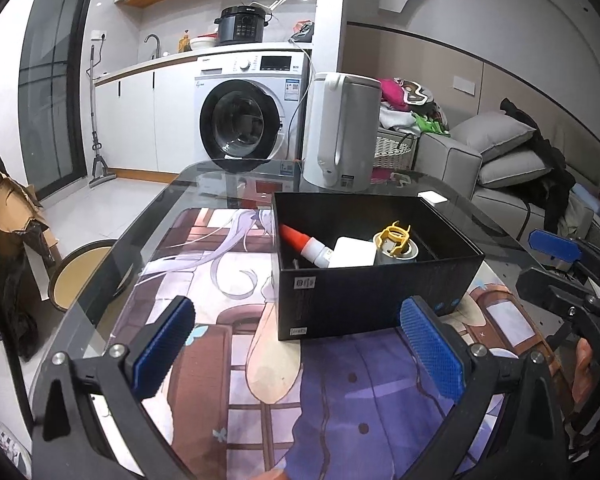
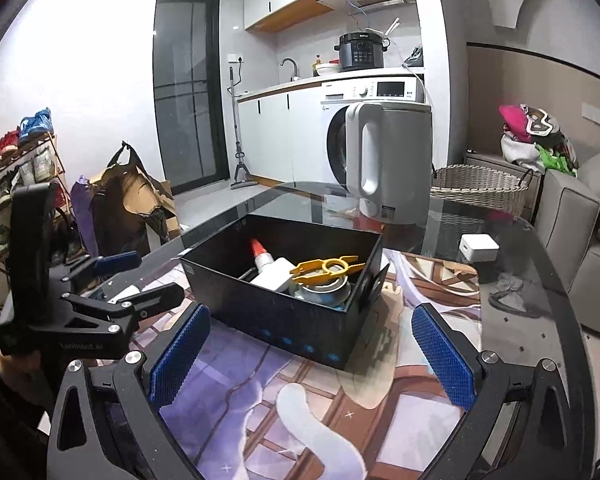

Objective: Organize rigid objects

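A black open box (image 1: pixel 364 300) (image 2: pixel 268 312) stands on the printed mat. Inside it lie a red-capped white glue bottle (image 1: pixel 306 245) (image 2: pixel 262 256), a white block (image 1: pixel 354 252) (image 2: pixel 272 276), and a metal can (image 1: pixel 400 254) (image 2: pixel 320 294) topped by a yellow plastic tool (image 1: pixel 392 236) (image 2: pixel 328 267). My left gripper (image 1: pixel 300 344) is open just in front of the box, nothing between its blue pads. My right gripper (image 2: pixel 312 356) is open too, at the box's near corner, and shows at the right edge of the left wrist view (image 1: pixel 560 264). A small white cube (image 2: pixel 478 247) sits on the glass beyond the box.
A white electric kettle (image 1: pixel 342 132) (image 2: pixel 392 160) stands behind the box on the glass table (image 1: pixel 148 220) (image 2: pixel 540 280). A grey sofa with cushions (image 1: pixel 500 152) is to the right, a wicker basket (image 2: pixel 480 188) beyond the table, a shoe rack (image 2: pixel 16 160) to the left.
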A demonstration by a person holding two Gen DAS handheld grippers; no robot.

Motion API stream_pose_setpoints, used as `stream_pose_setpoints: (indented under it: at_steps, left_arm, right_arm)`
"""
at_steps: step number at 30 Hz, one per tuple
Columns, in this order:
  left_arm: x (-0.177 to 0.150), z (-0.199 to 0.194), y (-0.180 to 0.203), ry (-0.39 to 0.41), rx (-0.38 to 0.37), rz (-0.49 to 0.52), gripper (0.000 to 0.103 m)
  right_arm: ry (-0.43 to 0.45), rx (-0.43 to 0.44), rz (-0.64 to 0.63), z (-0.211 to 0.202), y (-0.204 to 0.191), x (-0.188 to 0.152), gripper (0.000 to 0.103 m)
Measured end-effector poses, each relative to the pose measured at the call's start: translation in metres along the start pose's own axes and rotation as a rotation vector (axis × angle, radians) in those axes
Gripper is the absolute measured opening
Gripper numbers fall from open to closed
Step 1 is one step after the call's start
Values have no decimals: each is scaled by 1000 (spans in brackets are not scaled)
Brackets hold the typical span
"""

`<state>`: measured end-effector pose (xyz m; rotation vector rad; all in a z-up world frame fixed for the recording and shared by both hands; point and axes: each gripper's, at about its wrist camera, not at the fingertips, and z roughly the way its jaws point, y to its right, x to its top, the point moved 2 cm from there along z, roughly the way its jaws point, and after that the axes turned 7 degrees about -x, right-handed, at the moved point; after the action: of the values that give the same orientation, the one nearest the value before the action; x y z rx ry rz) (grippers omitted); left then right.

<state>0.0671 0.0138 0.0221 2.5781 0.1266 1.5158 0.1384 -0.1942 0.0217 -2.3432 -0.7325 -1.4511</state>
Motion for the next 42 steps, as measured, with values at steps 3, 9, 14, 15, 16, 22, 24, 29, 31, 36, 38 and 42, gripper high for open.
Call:
stream_pose_setpoints:
  at_steps: [3, 9, 14, 15, 16, 22, 24, 29, 31, 36, 38, 42]
  left_arm:
    - [0, -1, 0, 3, -13, 5, 103]
    - [-1, -1, -1, 12, -14, 10, 103]
    - [-4, 1, 0, 16, 0, 27, 103]
    - [-5, 1, 0, 15, -1, 26, 103]
    - [-6, 1, 0, 15, -3, 26, 103]
    - [-6, 1, 2, 29, 5, 46, 103]
    - [-6, 1, 2, 34, 8, 44, 103]
    - [-7, 2, -2, 43, 15, 37, 103]
    - [-7, 3, -4, 41, 13, 31, 103]
    - [-8, 4, -2, 35, 2, 35, 103]
    - [-8, 4, -1, 35, -4, 36, 103]
    - [-9, 4, -3, 34, -10, 22, 103]
  right_arm:
    - [7, -4, -1, -1, 0, -1, 102]
    - [15, -4, 1, -1, 0, -4, 102]
    - [3, 2, -4, 0, -2, -9, 102]
    - [1, 0, -9, 1, -3, -10, 102]
    - [1, -3, -14, 1, -3, -11, 102]
    - [-8, -2, -15, 6, -4, -16, 102]
    - [-9, -1, -11, 8, -3, -16, 102]
    - [-16, -5, -10, 10, -3, -19, 102]
    - [-25, -5, -6, 12, -3, -22, 102]
    - [-39, -4, 1, 16, -2, -26, 102]
    - [-35, -3, 4, 16, -1, -26, 102]
    - [-35, -3, 14, 17, 1, -26, 102]
